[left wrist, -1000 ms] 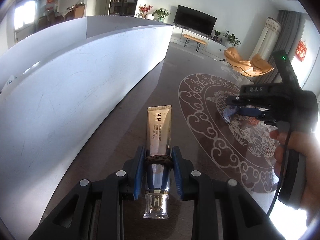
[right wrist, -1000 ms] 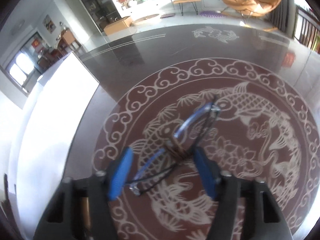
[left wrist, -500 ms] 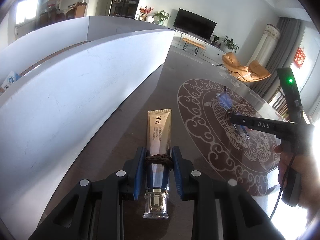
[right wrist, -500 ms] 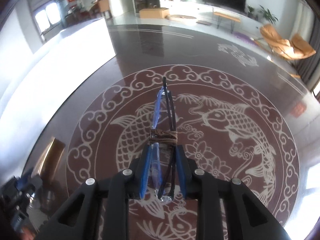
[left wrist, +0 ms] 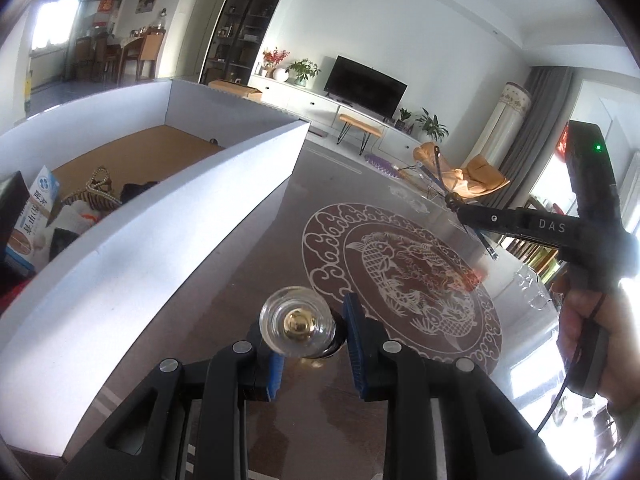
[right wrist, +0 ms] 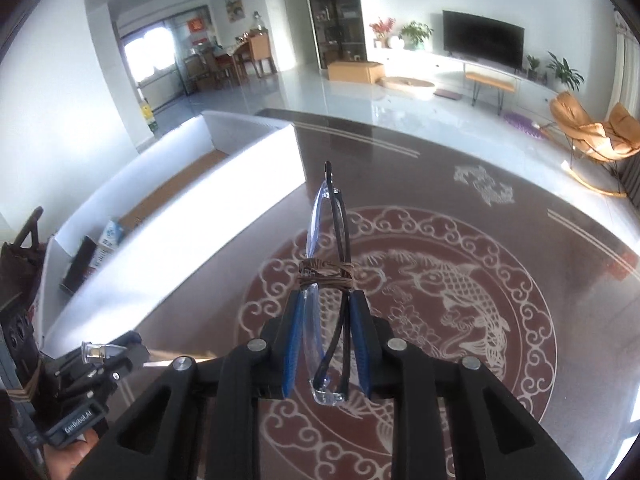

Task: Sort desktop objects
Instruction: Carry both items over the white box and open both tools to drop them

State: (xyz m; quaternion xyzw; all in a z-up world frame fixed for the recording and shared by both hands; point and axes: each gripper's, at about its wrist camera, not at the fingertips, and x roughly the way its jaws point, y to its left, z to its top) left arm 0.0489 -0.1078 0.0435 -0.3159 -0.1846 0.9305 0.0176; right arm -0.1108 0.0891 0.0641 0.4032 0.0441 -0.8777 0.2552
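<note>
My left gripper [left wrist: 314,340] is shut on a gold cosmetic tube whose clear cap [left wrist: 297,322] points at the camera; the tube body is hidden behind the cap. It hangs above the dark table beside the white box [left wrist: 168,216]. My right gripper [right wrist: 326,312] is shut on folded blue-framed glasses [right wrist: 326,236], held edge-on above the carp pattern [right wrist: 440,292]. The right gripper also shows in the left wrist view [left wrist: 456,202], lifted at the right. The left gripper shows in the right wrist view [right wrist: 120,354] at the lower left.
The white box [right wrist: 224,216] lies along the table's left side with a brown floor. At its near end lie a tissue pack [left wrist: 36,208], a woven item [left wrist: 96,192] and dark objects. The table [left wrist: 248,280] is glossy with a round carp pattern.
Both grippers have risen from the table. The tube has tipped up so that its cap faces the camera. The glasses are now lifted higher, with the box interior in sight.
</note>
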